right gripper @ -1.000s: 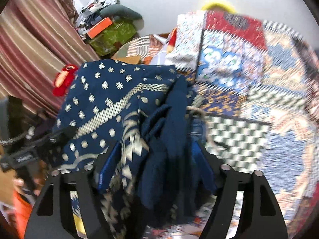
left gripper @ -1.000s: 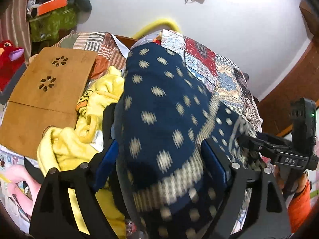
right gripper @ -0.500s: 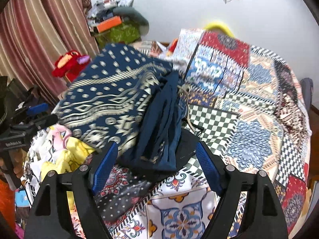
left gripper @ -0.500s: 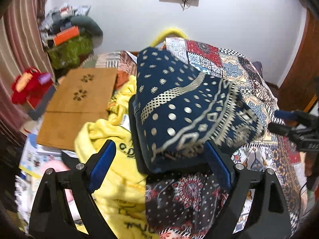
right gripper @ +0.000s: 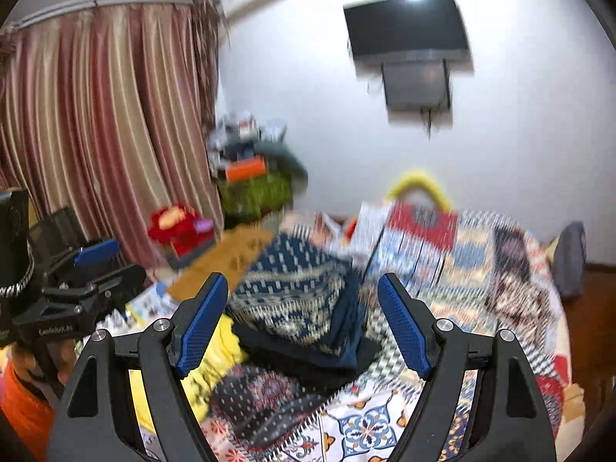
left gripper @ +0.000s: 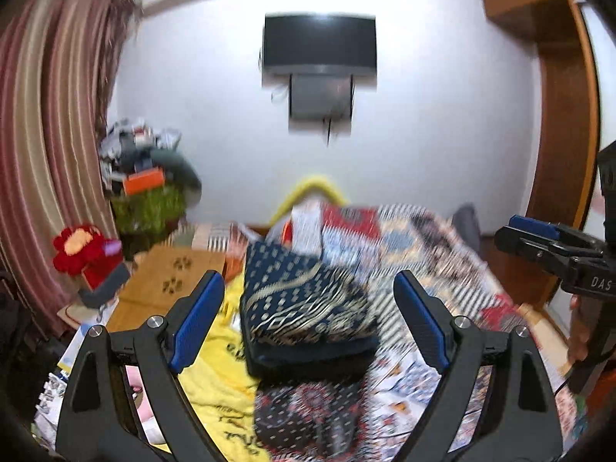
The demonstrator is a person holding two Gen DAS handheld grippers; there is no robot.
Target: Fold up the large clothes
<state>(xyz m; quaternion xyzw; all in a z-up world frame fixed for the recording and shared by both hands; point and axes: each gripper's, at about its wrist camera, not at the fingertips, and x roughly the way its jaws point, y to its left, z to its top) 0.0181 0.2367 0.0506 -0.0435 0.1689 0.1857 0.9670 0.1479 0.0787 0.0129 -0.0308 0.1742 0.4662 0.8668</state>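
Navy patterned garment point(left gripper: 304, 308) now lies released, folded | both hand-held grippers spread, empty, backed away

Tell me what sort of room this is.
Most likely a bedroom: a bed under a patchwork bedspread, a wall-mounted television, striped curtains, and a folded navy patterned garment on the bed.
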